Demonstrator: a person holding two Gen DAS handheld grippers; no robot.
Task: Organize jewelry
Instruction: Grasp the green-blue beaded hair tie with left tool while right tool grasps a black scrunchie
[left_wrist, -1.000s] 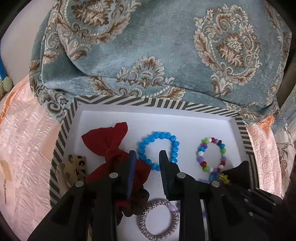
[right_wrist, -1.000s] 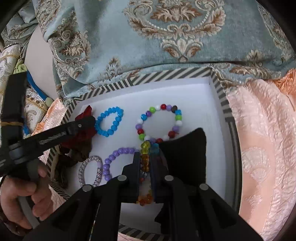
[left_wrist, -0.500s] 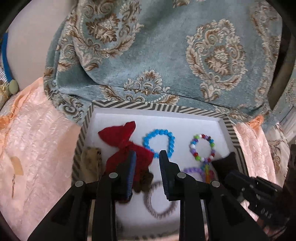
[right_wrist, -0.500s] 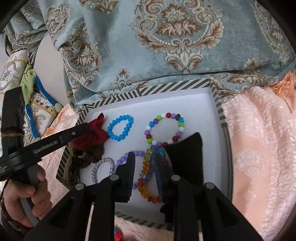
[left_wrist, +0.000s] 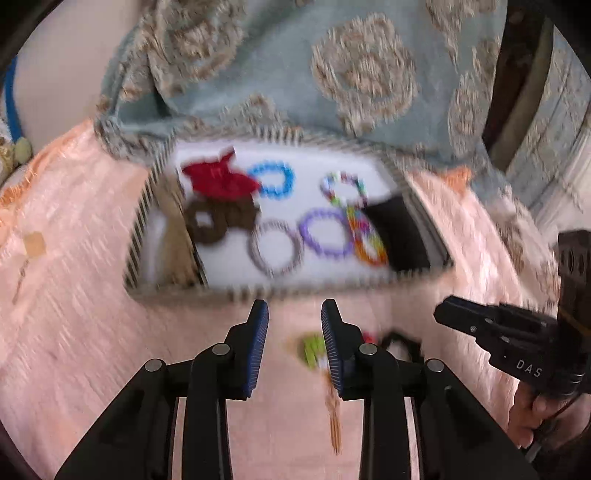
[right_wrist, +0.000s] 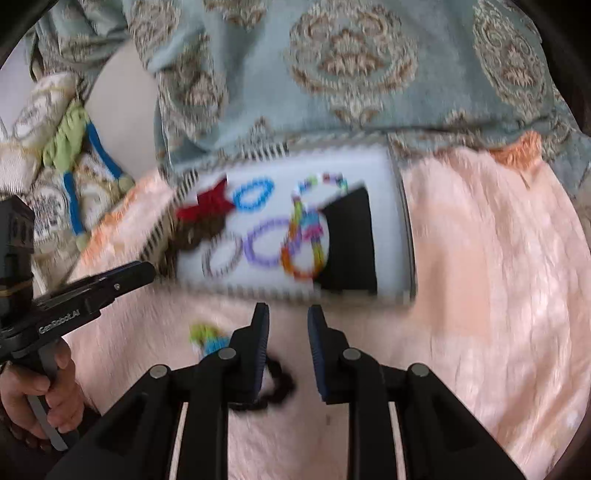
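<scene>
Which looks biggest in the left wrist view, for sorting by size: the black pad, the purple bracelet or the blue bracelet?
1. black pad
2. purple bracelet
3. blue bracelet
Motion blur and the blue one lying farther away make the bracelet order unsure.

- Lighting: soft, even daylight; no hard shadows, no glare.
- Motion blur smears the striped tray (left_wrist: 137, 236) and its bracelets ahead of the fingertips in both views.
- Left gripper (left_wrist: 294, 314) and right gripper (right_wrist: 284, 315) render sharp.
- Fisheye bending and dark vignetting at all corners; the pink bedspread (right_wrist: 480, 258) sheen appears streaked.
</scene>
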